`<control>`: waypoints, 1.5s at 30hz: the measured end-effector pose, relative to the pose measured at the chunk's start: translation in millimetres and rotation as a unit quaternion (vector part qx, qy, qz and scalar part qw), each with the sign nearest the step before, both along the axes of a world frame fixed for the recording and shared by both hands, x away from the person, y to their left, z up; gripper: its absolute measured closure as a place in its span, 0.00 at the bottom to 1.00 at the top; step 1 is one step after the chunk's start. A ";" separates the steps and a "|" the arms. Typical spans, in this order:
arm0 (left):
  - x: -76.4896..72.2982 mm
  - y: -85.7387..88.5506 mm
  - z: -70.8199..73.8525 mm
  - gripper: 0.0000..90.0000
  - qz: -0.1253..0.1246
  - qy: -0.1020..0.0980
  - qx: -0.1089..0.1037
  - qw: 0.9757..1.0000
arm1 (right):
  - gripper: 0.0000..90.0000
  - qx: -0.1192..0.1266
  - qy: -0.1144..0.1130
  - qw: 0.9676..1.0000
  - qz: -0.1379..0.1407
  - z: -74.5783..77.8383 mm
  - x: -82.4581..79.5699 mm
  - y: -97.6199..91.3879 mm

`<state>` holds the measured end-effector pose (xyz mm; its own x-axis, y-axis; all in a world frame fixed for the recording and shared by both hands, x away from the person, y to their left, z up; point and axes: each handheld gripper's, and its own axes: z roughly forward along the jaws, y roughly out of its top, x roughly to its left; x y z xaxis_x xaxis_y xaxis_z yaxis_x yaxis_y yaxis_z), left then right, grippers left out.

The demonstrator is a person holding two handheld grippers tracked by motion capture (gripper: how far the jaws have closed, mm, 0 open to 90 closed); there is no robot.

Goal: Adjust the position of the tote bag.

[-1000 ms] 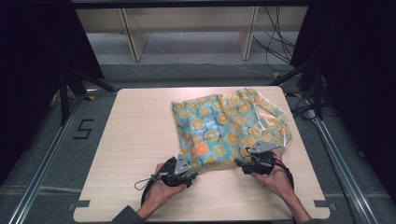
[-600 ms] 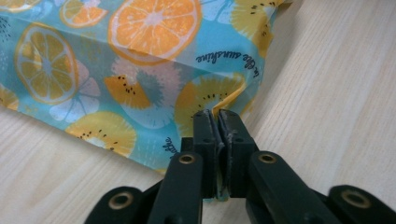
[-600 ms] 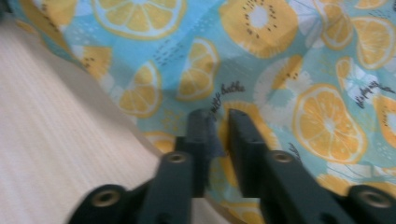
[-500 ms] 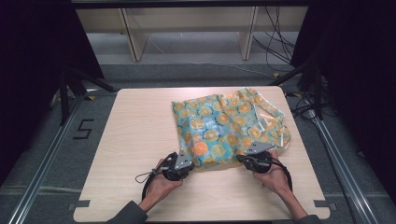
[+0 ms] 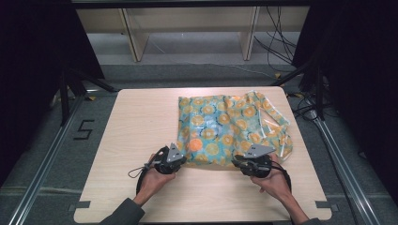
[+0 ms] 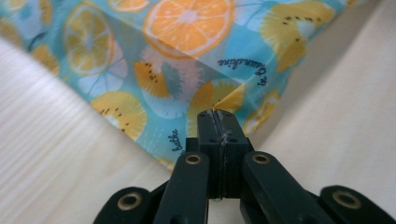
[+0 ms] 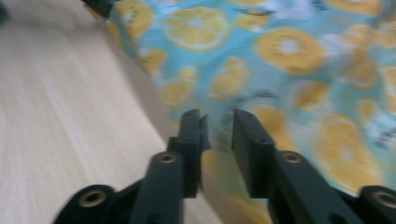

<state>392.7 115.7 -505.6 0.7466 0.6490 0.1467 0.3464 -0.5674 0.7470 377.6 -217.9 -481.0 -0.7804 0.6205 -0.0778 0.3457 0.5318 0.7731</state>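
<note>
Left fingers (image 6: pixel 218 135) clamped on bag (image 5: pixel 225 126) corner, just closed. Right fingers (image 7: pixel 247 154) narrowly apart, just reopening over near edge, apparently gripping nothing. Means one corner secured, other pending.

Light wooden table (image 5: pixel 141 122) on grey floor (image 5: pixel 197 70); wooden shelving (image 5: pixel 187 23) behind; dark curtains (image 5: pixel 37 56) flanking.
</note>
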 end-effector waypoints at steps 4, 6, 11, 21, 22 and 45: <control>13.0 11.1 1.3 0.99 0.017 -0.007 0.008 1.000 | 0.61 0.018 -0.002 0.999 -0.046 9.4 3.5 -21.7; 16.2 12.8 0.4 0.99 0.023 -0.007 0.003 1.000 | 0.56 0.027 -0.009 0.997 -0.075 13.9 6.1 -35.4; 33.3 24.0 -2.4 0.99 0.038 -0.008 0.003 0.999 | 0.46 0.026 0.005 0.992 -0.123 16.2 13.2 -57.5; 48.9 32.1 -0.9 0.99 0.053 -0.008 0.006 0.999 | 0.18 0.033 0.089 0.991 -0.099 0.1 24.1 -71.8; 51.7 30.4 -1.8 0.99 0.051 -0.013 0.005 0.999 | 0.19 0.034 0.089 0.991 -0.096 -6.7 24.4 -64.8; 79.0 28.6 -2.8 0.99 0.082 -0.005 -0.010 0.997 | 1.00 -0.034 0.102 0.994 -0.015 -18.2 12.2 -24.3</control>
